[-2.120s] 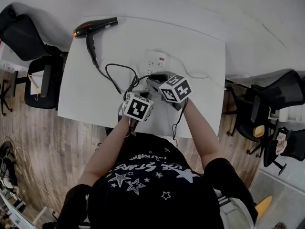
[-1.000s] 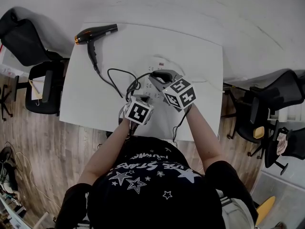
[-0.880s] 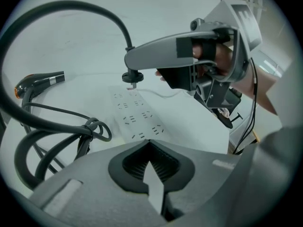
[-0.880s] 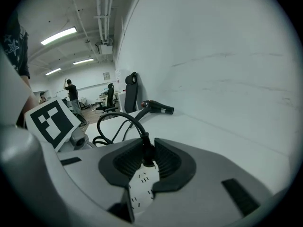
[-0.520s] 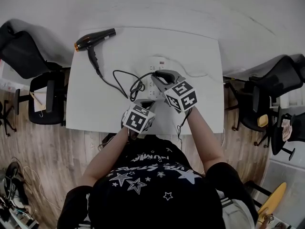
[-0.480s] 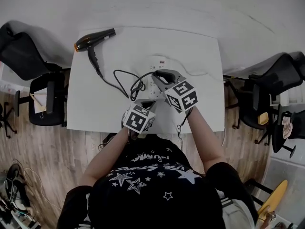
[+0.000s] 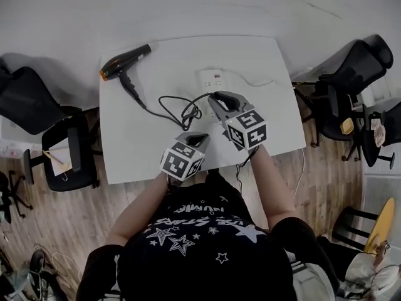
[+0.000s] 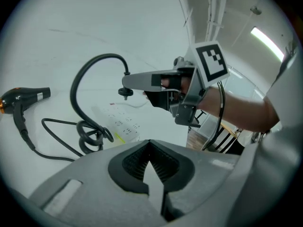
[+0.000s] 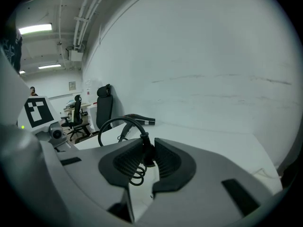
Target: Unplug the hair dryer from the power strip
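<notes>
The black hair dryer [image 7: 125,61], copper-nosed, lies at the table's [image 7: 138,149] far left corner. The right gripper [image 9: 149,146] pinches its plug [image 9: 148,159]. Only the left gripper view shows the plug hanging above the white power strip [image 8: 120,122]. The left gripper [image 8: 150,148] is closed and empty.

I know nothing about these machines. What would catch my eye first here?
First, the right gripper, its jaws clamped on a black plug, held in the air clear of the white power strip, with the cord curling down to the white table. A black hair dryer lies at the table's far left corner. The left gripper hovers nearer the person, jaws together and empty.
</notes>
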A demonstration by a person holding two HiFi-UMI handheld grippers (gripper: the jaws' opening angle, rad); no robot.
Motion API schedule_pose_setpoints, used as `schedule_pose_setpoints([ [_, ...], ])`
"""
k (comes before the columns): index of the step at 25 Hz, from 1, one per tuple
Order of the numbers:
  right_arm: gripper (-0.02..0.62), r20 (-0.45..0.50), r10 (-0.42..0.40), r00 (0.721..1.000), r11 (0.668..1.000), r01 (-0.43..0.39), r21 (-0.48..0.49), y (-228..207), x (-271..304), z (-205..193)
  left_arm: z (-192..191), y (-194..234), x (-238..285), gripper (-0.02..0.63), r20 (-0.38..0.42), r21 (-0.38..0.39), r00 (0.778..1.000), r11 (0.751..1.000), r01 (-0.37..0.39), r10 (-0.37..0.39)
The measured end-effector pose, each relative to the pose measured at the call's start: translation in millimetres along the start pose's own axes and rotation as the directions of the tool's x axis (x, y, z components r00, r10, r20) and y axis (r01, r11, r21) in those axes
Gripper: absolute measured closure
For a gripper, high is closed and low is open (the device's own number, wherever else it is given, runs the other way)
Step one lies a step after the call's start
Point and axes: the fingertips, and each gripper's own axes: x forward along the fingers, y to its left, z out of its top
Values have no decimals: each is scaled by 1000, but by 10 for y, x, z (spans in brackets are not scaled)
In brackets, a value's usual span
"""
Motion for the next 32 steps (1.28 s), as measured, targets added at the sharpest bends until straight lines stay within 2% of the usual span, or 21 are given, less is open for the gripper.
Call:
schedule_pose_setpoints([
  [3, 514, 17, -72, 997, 997, 72, 32, 83, -21, 20, -23, 102, -266, 599, 38, 6, 999, 1000, 22, -22],
  [7, 512, 17, -167, 986, 984, 165, 64, 204, -56, 6, -165, 330, -606, 599, 50, -19, 998, 999, 30, -29],
  [11, 514, 33, -254, 967, 962, 249, 108, 360, -156, 15, -278, 496, -915, 599, 56, 7, 997, 999, 47, -48],
  [19, 514, 71, -377, 923, 913, 357, 199, 828, -450, -4, -354, 747, -1524, 598, 118, 13, 991, 998, 61, -62],
  [23, 514, 54, -415, 908, 887, 391, 244, 1170, -638, -164, -488, 792, -1746, 598, 115, 21, 990, 996, 86, -88],
  [26, 512, 32, -434, 900, 871, 410, 272, 1394, -752, -309, -549, 840, -1851, 598, 119, -2, 988, 996, 95, -94],
  [32, 514, 30, -424, 905, 872, 399, 283, 1721, -992, -478, -582, 778, -1898, 598, 139, -27, 986, 995, 100, -96],
])
